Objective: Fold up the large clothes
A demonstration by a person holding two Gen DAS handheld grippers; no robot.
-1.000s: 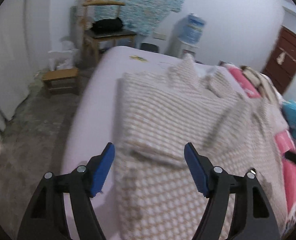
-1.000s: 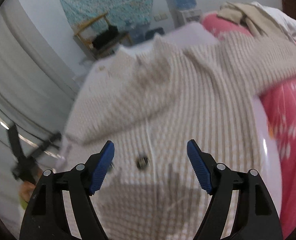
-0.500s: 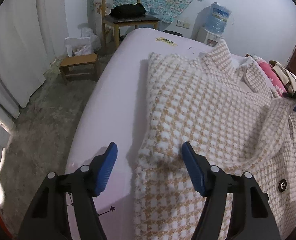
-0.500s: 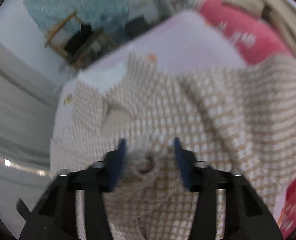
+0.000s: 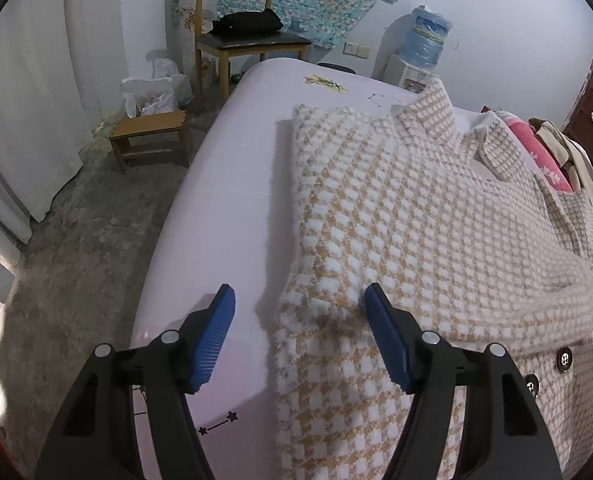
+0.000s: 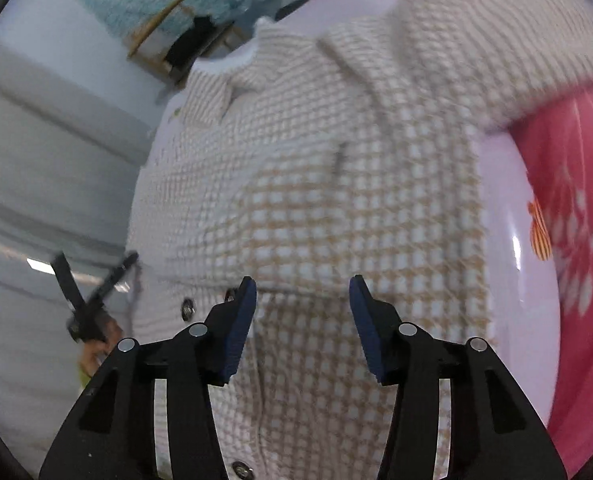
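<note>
Left wrist view: the left gripper (image 5: 298,336) points steeply down at the near edge of the bed (image 5: 224,216), its black arms rising from the bottom of the frame. Its jaws stand wide and hold nothing; the left blue pad hangs over bare lilac sheet, the right pad over the folded-in sleeve edge of the checked coat (image 5: 416,220). The beige-and-white coat lies spread across the centre and right of the frame, collar toward the top, dark buttons (image 5: 563,359) at lower right. A wooden chair (image 5: 236,36) with a black bag stands at the top, a low stool (image 5: 148,136) at left, a water dispenser (image 5: 424,48) at upper right.

Right wrist view, motion-blurred: the right gripper (image 6: 302,320) also tilts downward, rolled a little, over the coat's (image 6: 336,184) front near its button placket. Its jaws have just been opening and stand moderately apart; nothing is between them. Pink bedding (image 6: 576,200) fills the right edge. The other gripper (image 6: 92,288) shows at left, small and blurred.
</note>
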